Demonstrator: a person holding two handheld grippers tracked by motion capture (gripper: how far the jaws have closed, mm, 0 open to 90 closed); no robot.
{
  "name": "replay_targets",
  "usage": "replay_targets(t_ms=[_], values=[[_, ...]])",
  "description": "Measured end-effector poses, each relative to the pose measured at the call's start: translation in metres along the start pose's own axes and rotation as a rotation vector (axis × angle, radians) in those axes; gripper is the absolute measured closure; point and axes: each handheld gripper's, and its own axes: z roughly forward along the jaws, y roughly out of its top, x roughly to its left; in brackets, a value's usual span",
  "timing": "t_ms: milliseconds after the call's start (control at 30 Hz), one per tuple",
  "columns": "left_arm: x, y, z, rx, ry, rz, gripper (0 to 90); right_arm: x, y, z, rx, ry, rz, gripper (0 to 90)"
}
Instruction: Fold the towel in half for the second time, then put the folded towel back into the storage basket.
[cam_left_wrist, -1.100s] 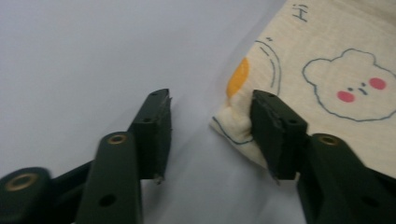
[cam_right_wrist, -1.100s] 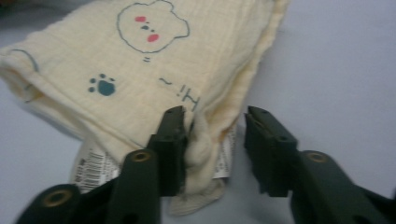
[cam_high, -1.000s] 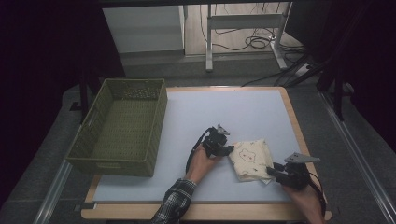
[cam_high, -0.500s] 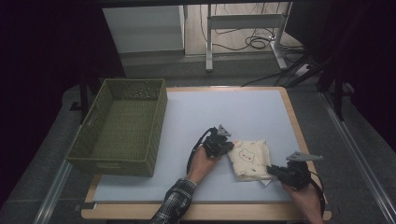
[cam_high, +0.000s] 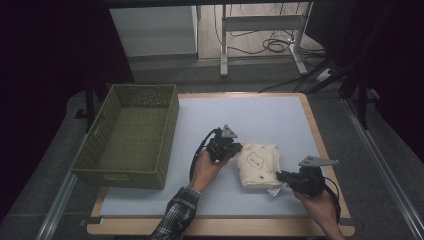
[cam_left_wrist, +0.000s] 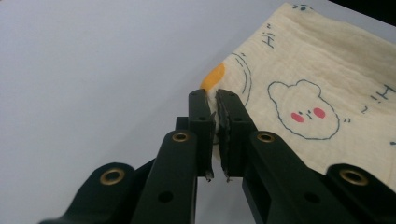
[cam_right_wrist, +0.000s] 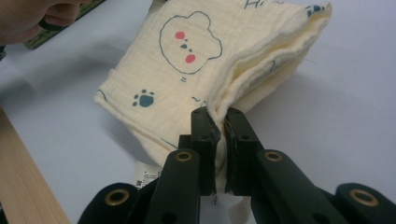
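A folded cream cloth (cam_high: 258, 164) printed with bears and paw marks lies on the white table top (cam_high: 250, 117), right of centre. My left gripper (cam_high: 236, 148) is shut on the cloth's left edge; in the left gripper view the jaws pinch the cloth (cam_left_wrist: 327, 93) by an orange mark, gripper (cam_left_wrist: 215, 100). My right gripper (cam_high: 280, 176) is shut on the near right corner of the cloth. In the right gripper view the jaws clamp the layered fold of the cloth (cam_right_wrist: 196, 60), gripper (cam_right_wrist: 218, 119), and a small label hangs below.
A green woven basket (cam_high: 95, 162) stands on the table's left side. The wooden table edge (cam_high: 320, 135) runs along the right and front. Desk legs and cables (cam_high: 272, 45) lie on the floor beyond the table.
The right gripper has slid a little left toward the cloth's corner. The cloth has shifted slightly. The left gripper has stayed in place.
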Motion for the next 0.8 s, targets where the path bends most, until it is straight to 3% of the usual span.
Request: replay_targets(t_ms=[233, 800], values=[[0.009, 0.001, -0.020, -0.002, 0.033, 0.000, 85.0, 0.013, 0.016, 0.008, -0.006, 0.015, -0.043, 83.5], [0.024, 0.002, -0.060, 0.002, 0.103, -0.002, 84.4, 0.028, 0.041, 0.027, -0.013, 0.062, -0.075, 83.1]])
